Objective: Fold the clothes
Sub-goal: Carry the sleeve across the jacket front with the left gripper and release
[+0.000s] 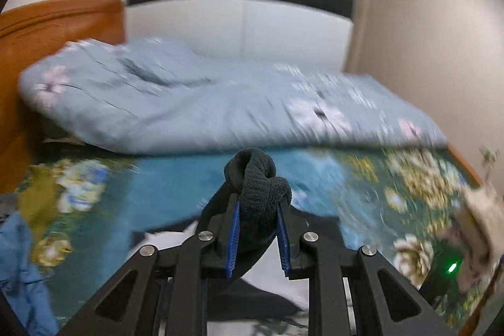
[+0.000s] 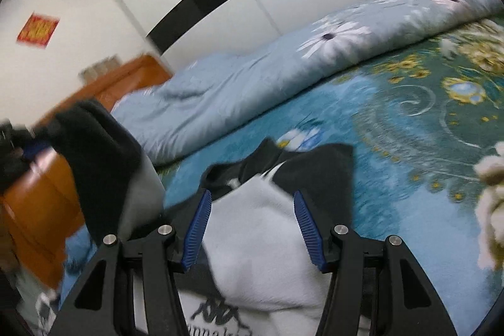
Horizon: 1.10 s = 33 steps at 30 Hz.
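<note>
Clearly the left gripper [image 1: 256, 207] has its blue pads clamped on a bunched end of the dark fleece garment [image 1: 258, 178], lifting it off the floral bedsheet [image 1: 176, 178], probably to carry that end over for a fold. Ahead of it lies the pale blue duvet [image 1: 189, 103]. The right gripper [image 2: 252, 229] hangs with its jaws apart and nothing between them, just above the garment's white panel [image 2: 258, 241], likely waiting to take the other edge. Below the right gripper, black lettering [image 2: 220, 317] on the white fabric is too cut off to read.
</note>
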Tool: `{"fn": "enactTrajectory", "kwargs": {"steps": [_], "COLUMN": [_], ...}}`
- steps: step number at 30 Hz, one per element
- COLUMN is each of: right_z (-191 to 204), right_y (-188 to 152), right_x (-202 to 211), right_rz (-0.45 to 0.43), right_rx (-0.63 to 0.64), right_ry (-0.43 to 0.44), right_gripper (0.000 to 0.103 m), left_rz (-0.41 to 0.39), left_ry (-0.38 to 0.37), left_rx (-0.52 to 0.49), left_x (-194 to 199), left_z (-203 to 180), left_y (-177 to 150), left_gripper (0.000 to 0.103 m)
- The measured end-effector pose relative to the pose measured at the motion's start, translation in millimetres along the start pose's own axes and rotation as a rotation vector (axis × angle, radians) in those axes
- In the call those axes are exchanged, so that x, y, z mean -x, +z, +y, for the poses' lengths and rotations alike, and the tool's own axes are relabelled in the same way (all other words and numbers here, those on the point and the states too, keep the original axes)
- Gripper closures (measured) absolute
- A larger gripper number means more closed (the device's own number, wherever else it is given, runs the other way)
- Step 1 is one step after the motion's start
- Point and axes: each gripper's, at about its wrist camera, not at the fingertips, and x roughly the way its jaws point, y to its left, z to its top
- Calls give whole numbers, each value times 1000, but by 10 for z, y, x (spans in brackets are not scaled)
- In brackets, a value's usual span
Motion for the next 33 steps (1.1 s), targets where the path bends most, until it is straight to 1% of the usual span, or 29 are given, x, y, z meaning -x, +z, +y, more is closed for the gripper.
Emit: {"fn": "enactTrajectory", "kwargs": {"steps": [2, 6, 8, 10, 11, 12, 13, 15, 16, 17, 18, 19, 20, 21, 23, 24, 26, 28, 29, 31, 32, 33], "right_z": [-181, -539, -644, -675, -663, -626, -584, -470, -410, -343, -283, -224, -169, -128, -71, -56, -34, -57, -74, -110, -124, -133], "right_y": [40, 91, 112, 112, 114, 120, 123, 120, 113, 88, 56, 23, -13, -58, -138, -153, -178, -166, -160, -141, -130, -121], "right_x": [22, 35, 38, 32, 28, 19, 6, -48, -80, -130, -195, -259, -324, -391, -487, -501, -523, -506, -498, -485, -494, -502], "right_rz": [-23, -41, -43, -38, -35, -30, -23, 7, 25, 55, 89, 124, 158, 192, 236, 241, 249, 239, 234, 231, 236, 241], "right_rx": [-85, -249, -290, -304, -300, -286, -269, -216, -187, -157, -130, -103, -76, -46, -3, 4, 14, 4, -4, -23, -27, -29], "right_ry": [-16, -44, -50, -39, -27, -10, 7, 41, 56, 67, 79, 91, 94, 72, 41, 44, 50, 64, 71, 76, 85, 96], "right_gripper": [47, 46, 46, 46, 46, 46, 46, 46, 46, 46, 46, 46, 46, 46, 46, 45, 44, 44, 47, 63, 78, 79], "left_rz": [35, 177, 264, 326, 341, 339, 325, 273, 237, 194, 173, 156, 155, 156, 177, 206, 249, 261, 260, 255, 254, 253], "left_ry": [-16, -76, -121, -199, -224, -241, -258, -277, -261, -205, -158, -81, 30, 143, 263, 296, 307, 275, 252, 240, 238, 243], "left_rx": [-8, 30, 47, 56, 62, 68, 77, 108, 122, 140, 152, 163, 176, 189, 204, 221, 257, 315, 344, 360, 358, 351], "left_x": [-255, -802, -973, -1001, -982, -926, -856, -646, -531, -410, -346, -290, -270, -252, -271, -312, -372, -389, -389, -376, -372, -373], "left_z": [-144, -270, -336, -396, -411, -369, -313, -118, 9, 179, 294, 433, 590, 748, 962, 1099, 1248, 1354, 1394, 1412, 1396, 1365], "left_y": [-136, -472, -625, -732, -778, -800, -810, -788, -770, -769, -764, -783, -831, -880, -999, -1100, -1241, -1353, -1398, -1464, -1461, -1449], "left_gripper": [80, 79, 76, 74, 73, 72, 64, 47, 44, 42, 42, 41, 41, 41, 41, 41, 41, 41, 41, 40, 40, 40]}}
